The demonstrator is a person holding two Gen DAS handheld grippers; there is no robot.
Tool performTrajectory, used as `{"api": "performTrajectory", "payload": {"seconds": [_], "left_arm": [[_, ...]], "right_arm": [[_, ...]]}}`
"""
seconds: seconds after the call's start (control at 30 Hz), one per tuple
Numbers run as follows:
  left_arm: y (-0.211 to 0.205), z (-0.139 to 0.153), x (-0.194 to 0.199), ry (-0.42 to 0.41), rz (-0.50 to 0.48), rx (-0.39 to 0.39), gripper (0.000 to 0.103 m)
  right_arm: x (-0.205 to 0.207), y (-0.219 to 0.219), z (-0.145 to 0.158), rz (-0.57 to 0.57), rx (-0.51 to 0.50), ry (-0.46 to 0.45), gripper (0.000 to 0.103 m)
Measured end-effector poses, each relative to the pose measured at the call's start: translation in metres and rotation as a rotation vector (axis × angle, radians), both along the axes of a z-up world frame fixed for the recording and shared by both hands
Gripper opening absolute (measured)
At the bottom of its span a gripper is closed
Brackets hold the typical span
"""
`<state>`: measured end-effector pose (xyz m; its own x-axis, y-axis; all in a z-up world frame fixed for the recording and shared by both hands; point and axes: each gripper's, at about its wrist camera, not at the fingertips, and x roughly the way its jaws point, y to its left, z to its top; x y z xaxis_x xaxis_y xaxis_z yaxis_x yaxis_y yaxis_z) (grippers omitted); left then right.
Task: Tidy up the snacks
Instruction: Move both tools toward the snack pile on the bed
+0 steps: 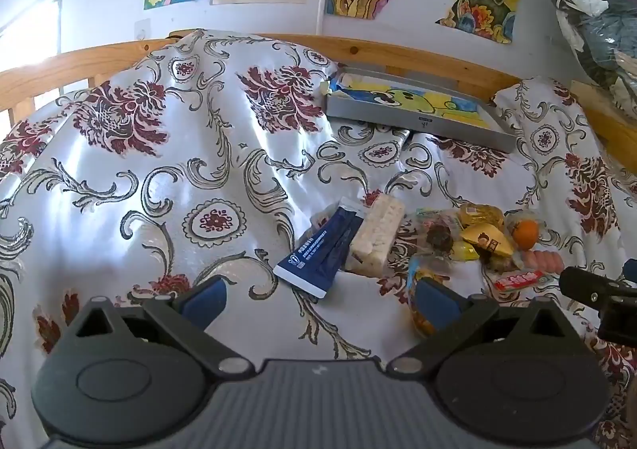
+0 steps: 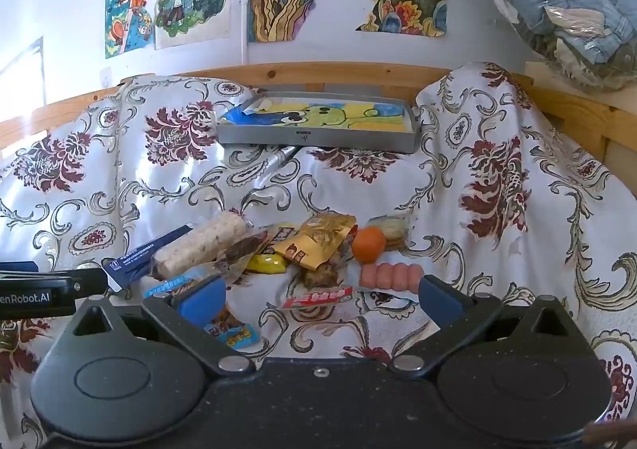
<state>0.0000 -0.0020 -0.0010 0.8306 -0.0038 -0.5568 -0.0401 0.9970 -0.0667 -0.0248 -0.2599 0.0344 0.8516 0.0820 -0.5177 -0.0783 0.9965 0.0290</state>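
Scene: snacks lie heaped on a bed (image 2: 497,289) under a floral cover, near the foot-side middle, with a grey tray (image 2: 318,138) set well apart at the headboard edge.
Progress: judged barely begun; the tray holds only a cartoon picture sheet, with no snack in it, and every snack is in the heap.
Left claw (image 1: 318,299): fingers wide apart, empty, hovering just short of the blue pouch (image 1: 314,254).
Right claw (image 2: 318,297): fingers wide apart, empty, hovering over the near edge of the heap, a red packet (image 2: 318,297) between them.
Count, clear items: one blue pouch, one rice bar (image 2: 203,244), one orange (image 2: 368,244), one sausage pack (image 2: 392,276), one red packet, one gold pouch (image 2: 318,242).
Count, unclear: a yellow sweet (image 2: 266,264), a biscuit pack (image 2: 392,228) and several overlapping wrappers; the exact total cannot be told.
Left to do: likely everything, snack by snack, to the tray.
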Motion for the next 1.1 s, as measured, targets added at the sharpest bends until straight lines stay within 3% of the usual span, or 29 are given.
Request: {"api": "performTrajectory", "payload": {"seconds": [1.1], "left_arm": [[0.0000, -0.0012, -0.0004, 0.009, 0.002, -0.011, 0.103]], "right_arm": [[0.0020, 0.0008, -0.0021, 0.000, -0.001, 0.007, 0.102]]}}
